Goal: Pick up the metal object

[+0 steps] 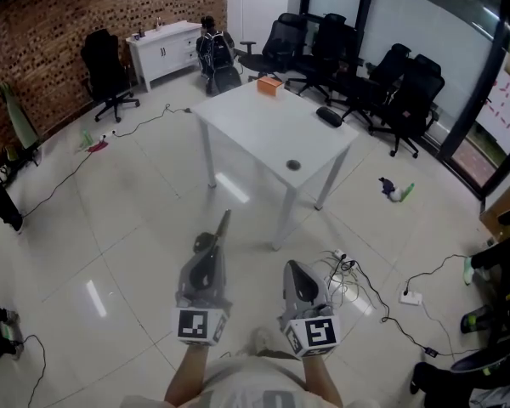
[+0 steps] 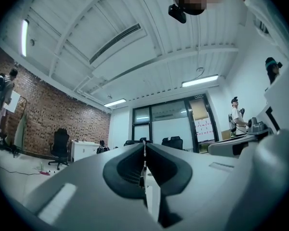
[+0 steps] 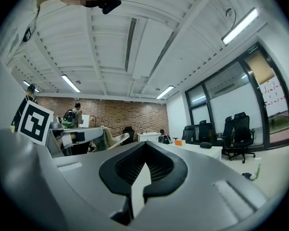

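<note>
A small round metal object (image 1: 292, 165) lies near the front corner of the white table (image 1: 263, 126), well ahead of both grippers. My left gripper (image 1: 223, 221) is held low over the floor in front of the table, its jaws pressed together with nothing between them (image 2: 144, 144). Beside it, my right gripper (image 1: 291, 267) has its jaws meeting at the tips (image 3: 145, 144) and holds nothing. The right gripper view shows the table (image 3: 195, 150) in the distance; the metal object cannot be made out there.
An orange box (image 1: 269, 86) and a black item (image 1: 329, 116) also sit on the table. Black office chairs (image 1: 391, 92) crowd behind it. Cables (image 1: 350, 272) and a power strip (image 1: 410, 297) lie on the tiled floor at right. A white cabinet (image 1: 163, 49) stands against the brick wall.
</note>
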Available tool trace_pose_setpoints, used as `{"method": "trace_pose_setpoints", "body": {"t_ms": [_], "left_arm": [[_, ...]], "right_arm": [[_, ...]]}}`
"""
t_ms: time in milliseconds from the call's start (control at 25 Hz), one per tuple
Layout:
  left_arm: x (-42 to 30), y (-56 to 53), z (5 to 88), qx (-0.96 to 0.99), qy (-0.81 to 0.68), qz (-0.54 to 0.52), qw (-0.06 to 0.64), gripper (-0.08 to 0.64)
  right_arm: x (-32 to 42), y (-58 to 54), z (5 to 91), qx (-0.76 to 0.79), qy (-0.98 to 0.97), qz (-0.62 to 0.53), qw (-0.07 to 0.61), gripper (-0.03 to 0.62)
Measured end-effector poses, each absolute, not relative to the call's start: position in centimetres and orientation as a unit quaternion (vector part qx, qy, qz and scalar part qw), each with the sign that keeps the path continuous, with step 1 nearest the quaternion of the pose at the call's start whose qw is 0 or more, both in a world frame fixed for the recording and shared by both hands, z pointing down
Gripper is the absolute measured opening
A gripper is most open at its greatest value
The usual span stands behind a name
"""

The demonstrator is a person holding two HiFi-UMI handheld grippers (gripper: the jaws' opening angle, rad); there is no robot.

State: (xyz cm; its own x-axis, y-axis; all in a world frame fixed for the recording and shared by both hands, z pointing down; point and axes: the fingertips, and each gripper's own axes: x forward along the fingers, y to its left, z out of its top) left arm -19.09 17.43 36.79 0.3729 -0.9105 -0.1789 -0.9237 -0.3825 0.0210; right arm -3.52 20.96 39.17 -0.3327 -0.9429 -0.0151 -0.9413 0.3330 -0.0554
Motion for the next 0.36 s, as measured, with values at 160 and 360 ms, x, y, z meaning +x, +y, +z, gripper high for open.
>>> {"method": "trace_pose_setpoints", "body": {"t_ms": [160,360], "left_arm": [[-19.34,17.99,37.06,-0.83,0.551,0.076,0.041,0.006],[-19.91,17.93,37.59,-0.829,0.553,0.069,0.035,0.008]], "right_arm": [[-3.96,21.21,39.22,-0.581,0.814,-0.02,0.024,0.012],[-3.93,21.26,39.53,-0.582,0.812,-0.019,0.022,0.012]]}}
